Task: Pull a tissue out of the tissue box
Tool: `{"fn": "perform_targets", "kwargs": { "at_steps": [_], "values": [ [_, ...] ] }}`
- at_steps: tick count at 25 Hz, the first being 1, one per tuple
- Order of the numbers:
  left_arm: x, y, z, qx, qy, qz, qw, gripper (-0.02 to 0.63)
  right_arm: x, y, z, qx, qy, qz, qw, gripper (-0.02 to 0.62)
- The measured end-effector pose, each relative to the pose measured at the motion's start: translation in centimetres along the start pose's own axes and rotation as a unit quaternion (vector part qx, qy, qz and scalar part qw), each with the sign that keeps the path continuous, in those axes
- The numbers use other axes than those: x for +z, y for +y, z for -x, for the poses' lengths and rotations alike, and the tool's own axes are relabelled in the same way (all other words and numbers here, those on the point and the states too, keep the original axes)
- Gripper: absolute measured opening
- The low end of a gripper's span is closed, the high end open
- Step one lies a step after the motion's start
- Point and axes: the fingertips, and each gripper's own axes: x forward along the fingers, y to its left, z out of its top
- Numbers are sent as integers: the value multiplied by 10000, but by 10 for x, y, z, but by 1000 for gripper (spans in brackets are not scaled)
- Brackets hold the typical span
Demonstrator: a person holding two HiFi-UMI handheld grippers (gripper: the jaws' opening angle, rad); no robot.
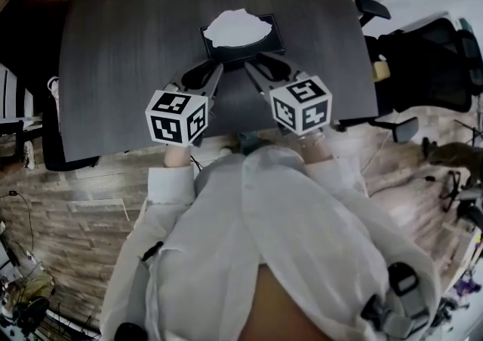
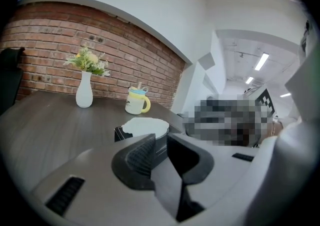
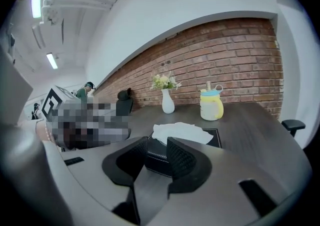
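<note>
Tissue [image 1: 238, 27] sits ruffled and white atop the black tissue box [image 1: 243, 51].

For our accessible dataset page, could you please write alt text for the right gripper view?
The right gripper hovers with fingers apart and empty, in front of a black tissue box with a white tissue rising from its top, on a dark table. Behind stand a yellow cup and a white vase of flowers, before a brick wall.
</note>
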Motion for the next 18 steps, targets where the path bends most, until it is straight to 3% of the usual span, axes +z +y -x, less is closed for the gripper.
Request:
{"fn": "perform_targets", "kwargs": {
  "at_steps": [6, 18],
  "values": [
    [16, 17, -20, 389, -115, 202, 9990, 66, 16, -28, -22, 317, 58, 213, 9993, 114],
    [3, 21, -40, 886, -71, 693, 9936, 66, 12, -51, -35, 858, 242, 373, 9953, 114]
  ]
}}
